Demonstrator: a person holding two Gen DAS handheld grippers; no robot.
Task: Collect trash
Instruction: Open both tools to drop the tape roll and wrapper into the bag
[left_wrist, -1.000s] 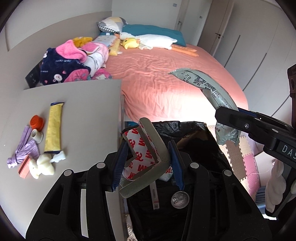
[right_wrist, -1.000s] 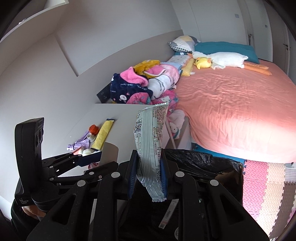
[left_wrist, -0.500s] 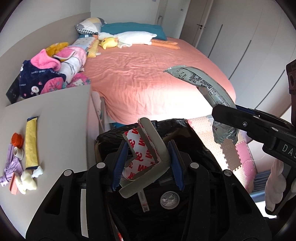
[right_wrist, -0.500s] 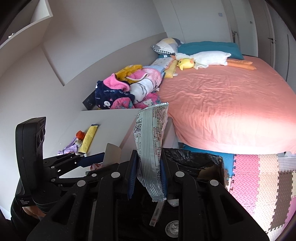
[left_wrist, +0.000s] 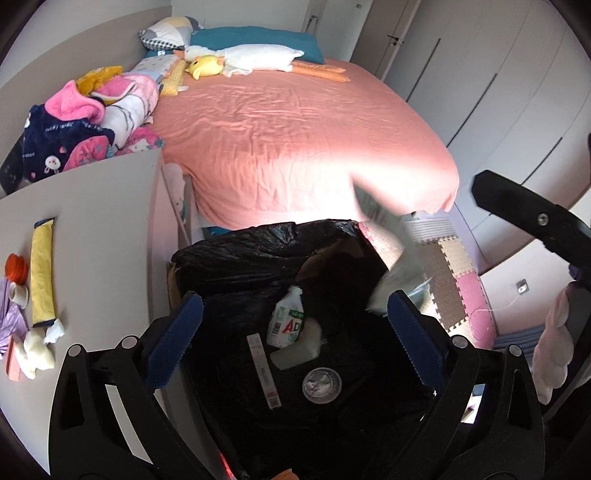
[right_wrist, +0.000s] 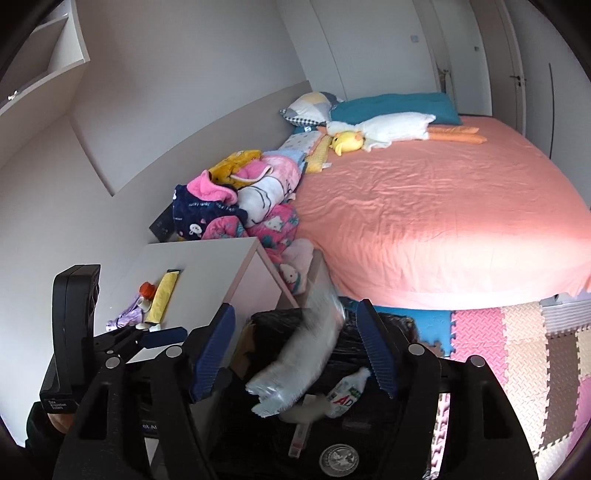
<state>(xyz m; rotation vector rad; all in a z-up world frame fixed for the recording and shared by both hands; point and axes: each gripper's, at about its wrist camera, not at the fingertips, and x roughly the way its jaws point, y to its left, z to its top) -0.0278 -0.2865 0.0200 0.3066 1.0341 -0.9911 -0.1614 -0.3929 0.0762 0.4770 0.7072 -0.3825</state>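
The black-lined trash bin (left_wrist: 258, 258) sits below both tongs, at the bed's (left_wrist: 295, 140) six o'clock. Left tongs (left_wrist: 295, 325) are opening, nothing between them. Right tongs (right_wrist: 295, 350) are opening; a blurred grey wrapper (right_wrist: 303, 362) lies loose between them. Inside, a bottle (left_wrist: 286, 325) reads "AD".

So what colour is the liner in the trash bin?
Black; the liner shows best in the left wrist view.

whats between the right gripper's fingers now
Right wrist view: a blurred grey wrapper falls between the opening right gripper, touching neither pad, above the bin bag.
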